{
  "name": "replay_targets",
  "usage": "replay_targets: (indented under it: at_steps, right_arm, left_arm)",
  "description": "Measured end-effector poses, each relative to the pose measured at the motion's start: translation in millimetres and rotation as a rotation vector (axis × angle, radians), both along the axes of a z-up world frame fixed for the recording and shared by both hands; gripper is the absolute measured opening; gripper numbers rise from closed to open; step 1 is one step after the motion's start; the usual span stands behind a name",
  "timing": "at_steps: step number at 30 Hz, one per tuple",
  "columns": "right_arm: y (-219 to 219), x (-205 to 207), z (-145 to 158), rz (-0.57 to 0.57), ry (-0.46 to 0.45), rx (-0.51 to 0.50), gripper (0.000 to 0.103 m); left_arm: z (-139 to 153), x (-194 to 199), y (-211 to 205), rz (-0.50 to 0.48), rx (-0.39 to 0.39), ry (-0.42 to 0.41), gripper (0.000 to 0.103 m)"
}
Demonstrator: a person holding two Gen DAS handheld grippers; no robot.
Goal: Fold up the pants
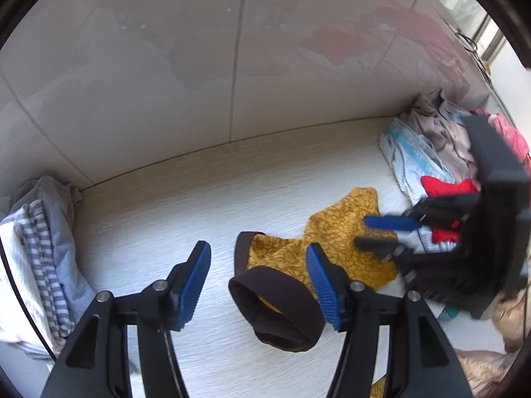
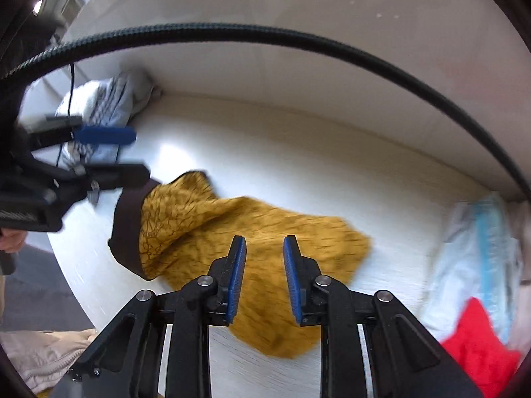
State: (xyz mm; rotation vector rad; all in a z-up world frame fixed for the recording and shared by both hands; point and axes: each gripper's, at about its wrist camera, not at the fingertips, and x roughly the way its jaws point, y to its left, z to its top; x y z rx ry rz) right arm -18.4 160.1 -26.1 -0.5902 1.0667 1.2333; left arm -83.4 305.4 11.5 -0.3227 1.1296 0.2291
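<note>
pants: crumpled on table | left hand-held gripper: spread, empty | right hand-held gripper: slightly apart, empty

Pants: mustard cloth, dark crackle print, matt; waistband dark brown, plain knit. Table: pale wood-grain finish, fine streaks, low sheen. Wall panels were glossy, showed faint reflections. Left gripper: matt black plastic, ribbed blue pads, shiny metal pins. Cable was black, braided. Clothes pile: soft crumpled cloth.
</note>
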Motion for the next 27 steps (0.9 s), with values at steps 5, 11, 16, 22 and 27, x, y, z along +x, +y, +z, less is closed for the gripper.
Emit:
replay_targets:
  at_steps: [5,11,16,22,27]
  right_arm:
    - [11.7,-27.6,-4.6,0.08,0.04,0.005,0.024]
    - [10.1,-52.4,18.7,0.189,-0.017,0.013,0.024]
    - [21.1,-58.7,28.9,0.288,0.047,-0.026,0.031]
    - [54.3,-74.7,6.3,0.318,0.086,-0.134,0.028]
    - [71.9,-63.1,16.1,0.257,0.168,-0.066,0.021]
  left_arm:
    - [5.3,-27.7,1.7,0.063,0.044,-0.019,0.063]
    - [-7.3,-75.5,2.3,0.162,0.027,-0.022,0.062]
    - [-30.6,-104.6,-3.8,0.205,-0.077,-0.055,0.062]
    - [-45.4,-114.4,-18.8,0.185,-0.118,-0.1,0.062]
    - [-48.9,-116.9,-22.0,0.166,-0.144,-0.159,0.062]
